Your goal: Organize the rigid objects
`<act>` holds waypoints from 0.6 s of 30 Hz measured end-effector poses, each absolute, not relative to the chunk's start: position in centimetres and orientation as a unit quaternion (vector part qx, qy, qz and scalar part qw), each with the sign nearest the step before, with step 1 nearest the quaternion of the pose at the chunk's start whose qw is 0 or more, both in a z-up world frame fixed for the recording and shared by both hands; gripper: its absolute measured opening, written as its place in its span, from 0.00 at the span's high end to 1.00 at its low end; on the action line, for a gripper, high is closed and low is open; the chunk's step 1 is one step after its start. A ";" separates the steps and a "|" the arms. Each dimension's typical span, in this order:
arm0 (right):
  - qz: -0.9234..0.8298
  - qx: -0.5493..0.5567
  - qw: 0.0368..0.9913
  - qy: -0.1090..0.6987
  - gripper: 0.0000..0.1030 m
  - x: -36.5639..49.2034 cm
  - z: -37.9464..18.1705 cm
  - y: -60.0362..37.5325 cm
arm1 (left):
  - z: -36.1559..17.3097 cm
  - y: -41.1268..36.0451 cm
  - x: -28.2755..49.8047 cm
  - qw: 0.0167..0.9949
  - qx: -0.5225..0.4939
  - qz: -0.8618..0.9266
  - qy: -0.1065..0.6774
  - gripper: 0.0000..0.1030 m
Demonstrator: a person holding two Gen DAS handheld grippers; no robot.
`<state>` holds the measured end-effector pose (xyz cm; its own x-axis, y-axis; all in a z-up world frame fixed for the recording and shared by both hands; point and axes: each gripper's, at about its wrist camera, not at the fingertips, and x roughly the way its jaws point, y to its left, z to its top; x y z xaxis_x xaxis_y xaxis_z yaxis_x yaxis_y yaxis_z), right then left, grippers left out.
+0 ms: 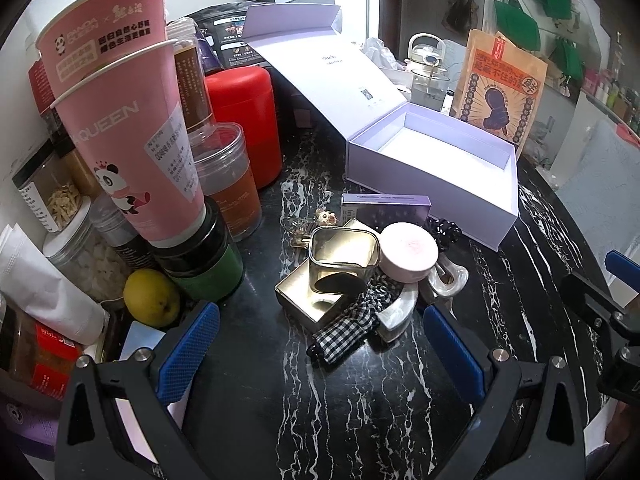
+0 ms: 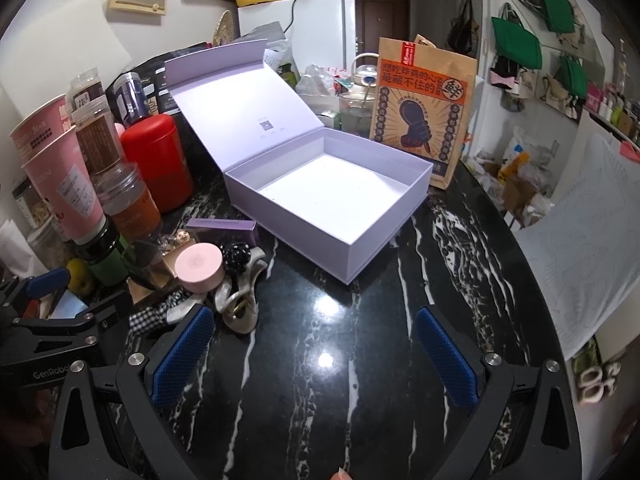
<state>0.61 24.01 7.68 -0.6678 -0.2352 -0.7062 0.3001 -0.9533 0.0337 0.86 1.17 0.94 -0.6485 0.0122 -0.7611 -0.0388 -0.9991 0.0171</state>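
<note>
Lavender box [image 2: 320,196] stands lid-up and empty on the worktop [image 2: 360,340]; trinket pile [image 1: 360,272] (pink tin, clips) lies unsorted just beside it; left claw [image 1: 320,344] and right claw [image 2: 316,356] spread, empty.

The gold tin [image 1: 316,300] is partly buried under the checked scrunchie [image 1: 348,328]; the box lid's print [image 2: 267,126] is unreadable.
</note>
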 end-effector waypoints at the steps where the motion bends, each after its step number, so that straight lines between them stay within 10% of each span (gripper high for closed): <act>1: -0.912 0.380 0.147 0.043 0.00 0.6 7.7 24.0 | 0.9 1.2 0.9 0.015 -0.419 0.908 0.015 0.00; 18: -0.913 0.379 0.147 0.043 0.00 1.0 7.7 24.2 | 1.1 1.3 1.1 0.023 -0.420 0.907 0.010 0.00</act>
